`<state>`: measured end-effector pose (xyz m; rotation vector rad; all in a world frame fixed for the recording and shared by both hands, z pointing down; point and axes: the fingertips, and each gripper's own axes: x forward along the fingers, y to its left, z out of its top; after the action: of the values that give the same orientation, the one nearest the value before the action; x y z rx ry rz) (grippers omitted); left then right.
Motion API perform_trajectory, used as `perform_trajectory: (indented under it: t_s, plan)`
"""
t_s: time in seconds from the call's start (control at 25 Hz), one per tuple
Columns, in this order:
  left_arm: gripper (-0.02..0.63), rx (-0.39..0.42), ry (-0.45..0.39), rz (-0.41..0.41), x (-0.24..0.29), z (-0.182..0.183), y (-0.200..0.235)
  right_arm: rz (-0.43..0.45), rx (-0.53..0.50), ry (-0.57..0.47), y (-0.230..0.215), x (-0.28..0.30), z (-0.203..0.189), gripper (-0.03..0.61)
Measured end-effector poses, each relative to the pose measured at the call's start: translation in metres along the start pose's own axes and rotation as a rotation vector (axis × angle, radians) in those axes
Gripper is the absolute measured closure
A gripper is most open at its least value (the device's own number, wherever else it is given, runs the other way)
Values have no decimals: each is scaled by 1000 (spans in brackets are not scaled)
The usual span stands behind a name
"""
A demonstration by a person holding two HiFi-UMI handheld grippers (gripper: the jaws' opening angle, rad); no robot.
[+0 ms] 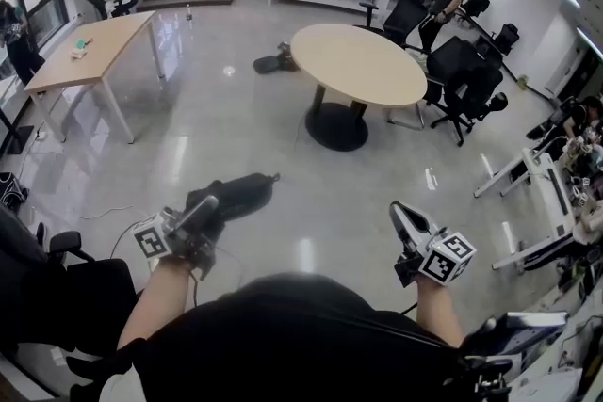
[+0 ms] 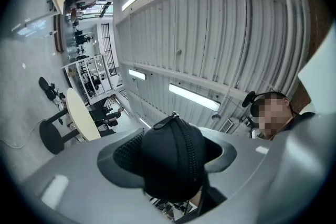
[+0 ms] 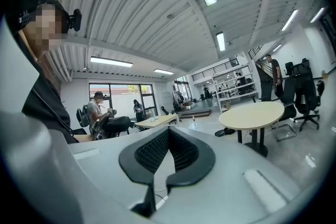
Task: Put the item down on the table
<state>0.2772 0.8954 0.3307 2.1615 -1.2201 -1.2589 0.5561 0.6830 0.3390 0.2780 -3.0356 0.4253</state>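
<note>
A black zippered pouch [image 1: 237,193] sticks out forward from my left gripper [image 1: 209,208], which is shut on it above the floor. In the left gripper view the pouch [image 2: 173,162] fills the space between the two grey jaws, zipper facing the camera. My right gripper [image 1: 408,221] is held level at the right; its black pads [image 3: 157,152] meet at the tips with nothing between them. The round beige table [image 1: 358,63] stands ahead on a black pedestal, well beyond both grippers; the same table [image 3: 252,113] shows at the right of the right gripper view.
A rectangular wooden desk [image 1: 89,52] stands at the far left. Black office chairs [image 1: 466,75] crowd the round table's right side, where a person [image 1: 448,0] stands. A dark object [image 1: 276,61] lies on the floor behind the table. White desks [image 1: 546,193] line the right edge.
</note>
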Motion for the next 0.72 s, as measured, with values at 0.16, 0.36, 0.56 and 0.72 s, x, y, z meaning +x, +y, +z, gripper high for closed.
perform_trajectory:
  t_s: [0.16, 0.36, 0.56, 0.72]
  plan:
    - [331, 3, -31, 10, -12, 19, 10, 21, -4, 3, 1, 28, 4, 565]
    - [331, 15, -64, 45, -33, 44, 23, 77, -20, 28, 13, 72, 3, 565]
    - [331, -4, -105, 83, -42, 50, 41, 120, -6, 58, 0, 100, -7, 565]
    - [331, 7, -115, 120, -32, 54, 57, 154, 29, 64, -27, 125, -13, 565]
